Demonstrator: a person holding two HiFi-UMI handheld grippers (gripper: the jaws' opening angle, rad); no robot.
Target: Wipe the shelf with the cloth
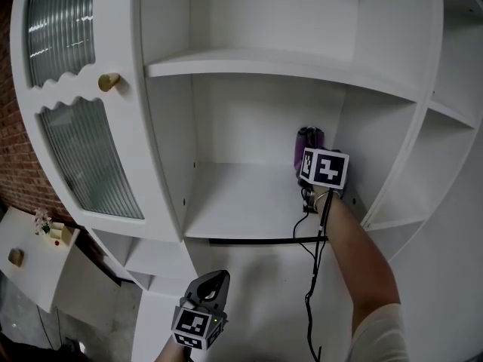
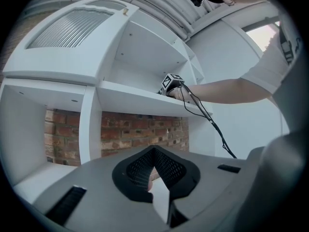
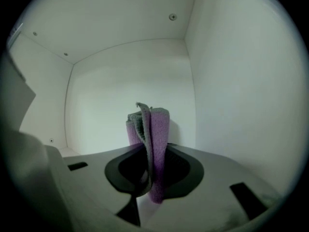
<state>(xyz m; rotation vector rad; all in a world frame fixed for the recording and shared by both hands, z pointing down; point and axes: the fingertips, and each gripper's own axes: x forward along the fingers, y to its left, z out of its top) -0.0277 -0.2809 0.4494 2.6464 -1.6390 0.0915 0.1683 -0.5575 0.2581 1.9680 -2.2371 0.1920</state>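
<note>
Over the shelf (image 1: 226, 202), the fingers of the right gripper (image 3: 150, 151) clamp the purple cloth (image 3: 158, 127); below the shelf, the left gripper (image 2: 153, 153) has its fingers closed, empty.

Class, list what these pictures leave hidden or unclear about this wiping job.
- Whether the cloth touches the shelf: in the head view the right gripper and its marker cube cover the contact; in the right gripper view its body hides the floor.
- The cable, lower end: cut off by the head view's bottom edge.
- The small things on the low table: too small in the head view.
</note>
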